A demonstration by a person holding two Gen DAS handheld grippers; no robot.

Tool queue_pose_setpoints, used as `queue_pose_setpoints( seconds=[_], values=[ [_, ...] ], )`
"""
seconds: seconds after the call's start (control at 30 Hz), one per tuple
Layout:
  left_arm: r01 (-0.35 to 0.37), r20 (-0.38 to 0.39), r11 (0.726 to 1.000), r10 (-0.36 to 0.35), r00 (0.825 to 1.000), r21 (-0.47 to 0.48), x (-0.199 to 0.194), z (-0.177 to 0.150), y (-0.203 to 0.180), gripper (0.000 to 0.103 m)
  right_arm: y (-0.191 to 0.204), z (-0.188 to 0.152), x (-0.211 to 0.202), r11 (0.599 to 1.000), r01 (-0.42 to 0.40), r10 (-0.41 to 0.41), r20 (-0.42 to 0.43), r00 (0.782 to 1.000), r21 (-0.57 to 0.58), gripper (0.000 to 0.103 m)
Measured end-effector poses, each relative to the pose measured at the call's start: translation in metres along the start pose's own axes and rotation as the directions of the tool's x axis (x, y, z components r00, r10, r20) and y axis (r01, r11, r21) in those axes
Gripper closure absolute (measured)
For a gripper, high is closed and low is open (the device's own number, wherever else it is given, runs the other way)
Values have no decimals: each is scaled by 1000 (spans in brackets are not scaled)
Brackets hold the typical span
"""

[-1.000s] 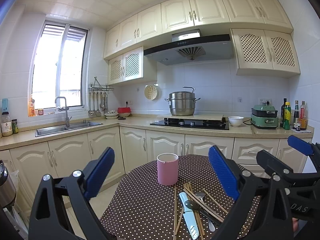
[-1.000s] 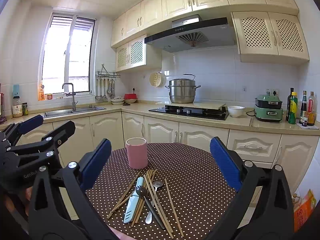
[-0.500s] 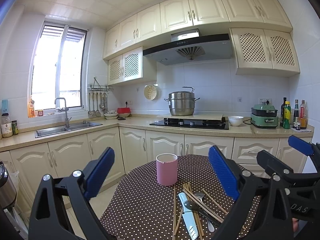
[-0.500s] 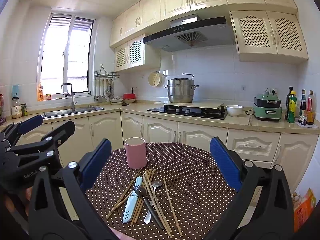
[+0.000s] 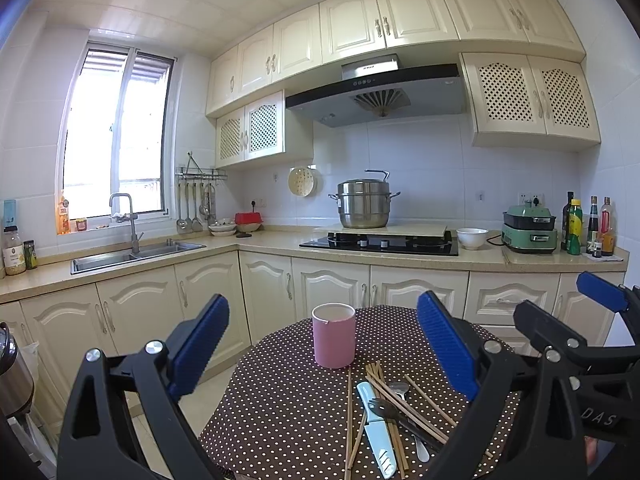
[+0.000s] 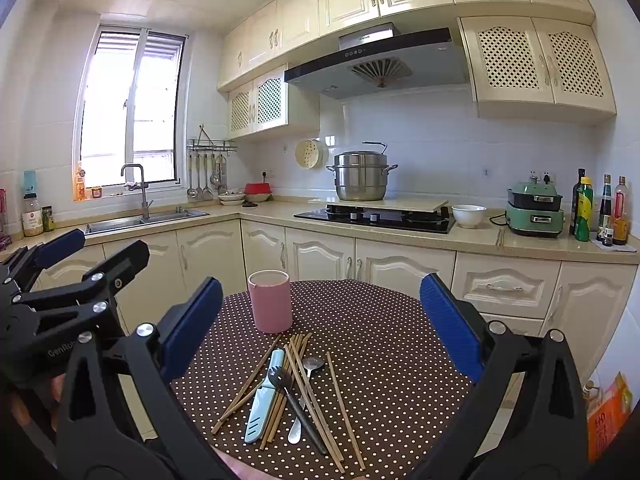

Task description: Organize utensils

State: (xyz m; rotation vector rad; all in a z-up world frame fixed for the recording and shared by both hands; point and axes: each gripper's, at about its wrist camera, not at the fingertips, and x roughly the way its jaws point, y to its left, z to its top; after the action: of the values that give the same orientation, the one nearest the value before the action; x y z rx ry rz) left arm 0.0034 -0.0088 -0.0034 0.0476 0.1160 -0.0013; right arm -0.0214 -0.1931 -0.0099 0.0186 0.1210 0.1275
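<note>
Chopsticks [image 6: 298, 384], a light-blue knife [image 6: 264, 396] and a spoon [image 6: 306, 392] lie heaped on the dotted table [image 6: 384, 344], at 6 o'clock from the pink cup [image 6: 270, 300]. Left gripper [image 5: 320, 352] and right gripper [image 6: 320, 328] both hover wide open, holding nothing.

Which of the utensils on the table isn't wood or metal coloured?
The pale blue knife, lying left of the dark fork and silver spoon, among the wooden chopsticks.

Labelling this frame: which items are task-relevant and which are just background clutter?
Job:
pink cup
chopsticks
blue knife
black fork
spoon

Clutter:
steel pot
white bowl
green cooker
bottles
sink
</note>
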Motion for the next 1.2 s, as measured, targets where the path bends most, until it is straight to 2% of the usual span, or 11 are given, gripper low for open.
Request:
queue_pose_setpoints(
  seconds=[0.67,1.0,1.13,1.2],
  values=[
    [-5,-14,1000,5,1000,5,1,-3,1,10,0,-3,3,1000,-2,2,-19,1000,4,6],
    [-5,-45,1000,6,999,27,19,-9,3,10,-2,-11,27,999,-32,33,-75,997,12,6],
    [72,-130,997,-67,989,39,49,-13,9,10,-11,-20,56,992,-101,112,-163,980,72,6],
    [95,-185,995,-89,979,21,68,-17,16,10,-18,-27,70,991,-93,110,-199,974,92,6]
  ],
)
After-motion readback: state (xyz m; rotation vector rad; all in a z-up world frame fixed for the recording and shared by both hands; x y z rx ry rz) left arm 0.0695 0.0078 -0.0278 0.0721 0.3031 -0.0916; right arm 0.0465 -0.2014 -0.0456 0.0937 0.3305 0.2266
